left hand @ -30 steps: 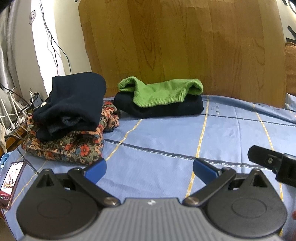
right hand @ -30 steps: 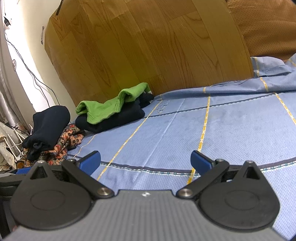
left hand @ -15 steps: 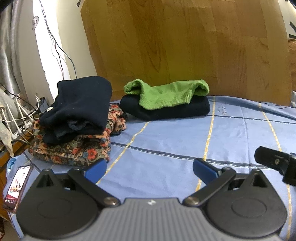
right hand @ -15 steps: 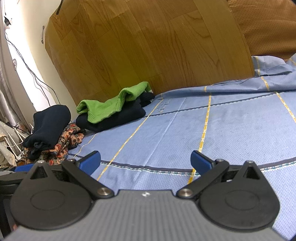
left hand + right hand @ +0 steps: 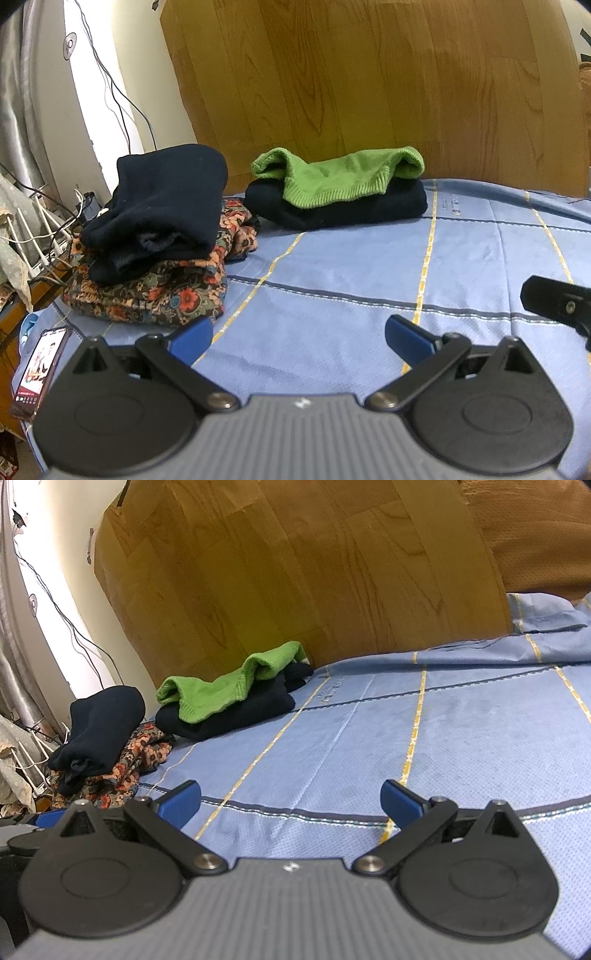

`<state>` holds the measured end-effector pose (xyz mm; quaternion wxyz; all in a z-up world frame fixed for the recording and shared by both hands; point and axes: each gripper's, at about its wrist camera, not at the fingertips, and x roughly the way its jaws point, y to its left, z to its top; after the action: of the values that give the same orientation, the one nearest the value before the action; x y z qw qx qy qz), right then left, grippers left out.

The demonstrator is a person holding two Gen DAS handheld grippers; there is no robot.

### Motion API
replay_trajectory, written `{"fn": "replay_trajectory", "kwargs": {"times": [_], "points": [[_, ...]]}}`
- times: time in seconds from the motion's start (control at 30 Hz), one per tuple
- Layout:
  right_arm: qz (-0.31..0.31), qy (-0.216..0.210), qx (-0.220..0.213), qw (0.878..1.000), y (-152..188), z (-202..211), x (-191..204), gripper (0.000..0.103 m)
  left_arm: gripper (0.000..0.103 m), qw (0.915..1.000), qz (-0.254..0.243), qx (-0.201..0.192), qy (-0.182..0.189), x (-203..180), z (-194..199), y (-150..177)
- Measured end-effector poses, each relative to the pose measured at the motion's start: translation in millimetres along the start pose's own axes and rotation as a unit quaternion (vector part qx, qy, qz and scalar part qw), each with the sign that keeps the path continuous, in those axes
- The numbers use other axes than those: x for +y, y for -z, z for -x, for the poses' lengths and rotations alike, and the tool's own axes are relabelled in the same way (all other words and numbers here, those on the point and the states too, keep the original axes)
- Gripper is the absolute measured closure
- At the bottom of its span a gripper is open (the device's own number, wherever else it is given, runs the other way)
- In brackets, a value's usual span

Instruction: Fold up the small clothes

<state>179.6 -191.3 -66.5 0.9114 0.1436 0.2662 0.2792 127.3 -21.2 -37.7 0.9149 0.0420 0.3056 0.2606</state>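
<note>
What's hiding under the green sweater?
Under the green sweater lies a folded dark navy garment, resting on the blue bedsheet. What kind of garment it is stays hidden by its folds.

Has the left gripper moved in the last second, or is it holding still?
Yes. In its own view the left gripper has swung left: the green sweater and wooden board have slid rightward in frame, and the phone shows more fully.

Both wrist views sit low and near over the blue sheet (image 5: 332,266), facing the far wooden board (image 5: 369,81). The left one looks straight on, with the floral pile (image 5: 147,291) near on its left. The right one tilts, looking leftward. Both share the green garment (image 5: 221,686) and both piles.
</note>
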Motion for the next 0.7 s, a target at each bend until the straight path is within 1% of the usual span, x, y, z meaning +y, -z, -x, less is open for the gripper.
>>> {"fn": "replay_trajectory", "kwargs": {"times": [0.7], "points": [[0.007,-0.005,0.007,1.0,0.1,-2.0,1.1,0.0,0.0,0.9999,-0.001,0.01,0.004,0.3,-6.3,1.8]]}}
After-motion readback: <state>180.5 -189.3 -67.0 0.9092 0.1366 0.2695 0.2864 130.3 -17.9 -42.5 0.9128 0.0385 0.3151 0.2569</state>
